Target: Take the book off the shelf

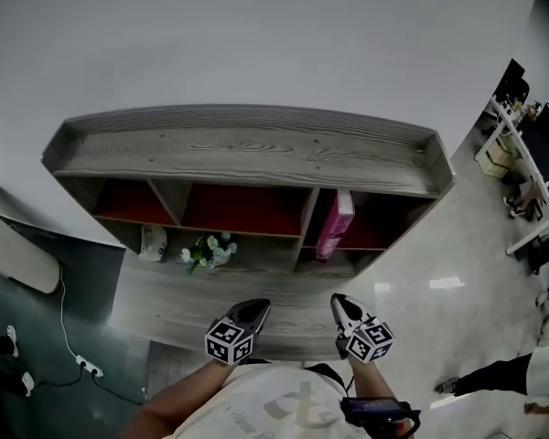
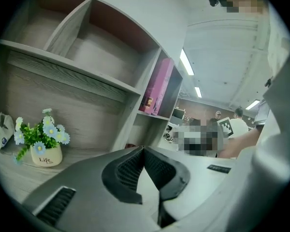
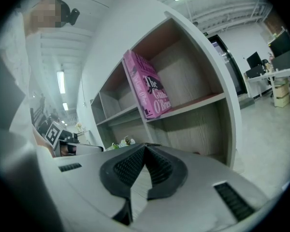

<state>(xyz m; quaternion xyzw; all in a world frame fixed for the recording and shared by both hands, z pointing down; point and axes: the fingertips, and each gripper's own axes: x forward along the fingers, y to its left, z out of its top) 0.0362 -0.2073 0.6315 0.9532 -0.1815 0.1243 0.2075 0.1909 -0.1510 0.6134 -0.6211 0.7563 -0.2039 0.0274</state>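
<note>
A pink book point(image 1: 335, 225) point(image 3: 150, 86) point(image 2: 156, 87) stands leaning in the right compartment of the grey wooden shelf point(image 1: 247, 149), on its upper board. Both grippers are held low in front of the shelf, well short of the book. My left gripper point(image 1: 258, 307) point(image 2: 144, 150) is shut with nothing in it, jaw tips touching. Just to its right, my right gripper point(image 1: 340, 302) point(image 3: 145, 146) is shut and empty too, pointing toward the book's compartment.
A small pot of flowers point(image 1: 207, 251) point(image 2: 41, 144) and a white object point(image 1: 152, 242) sit on the lower board at the left. A cable and power strip point(image 1: 84, 364) lie on the floor to the left. Desks point(image 1: 531, 167) and a person's leg point(image 1: 489, 375) are at the right.
</note>
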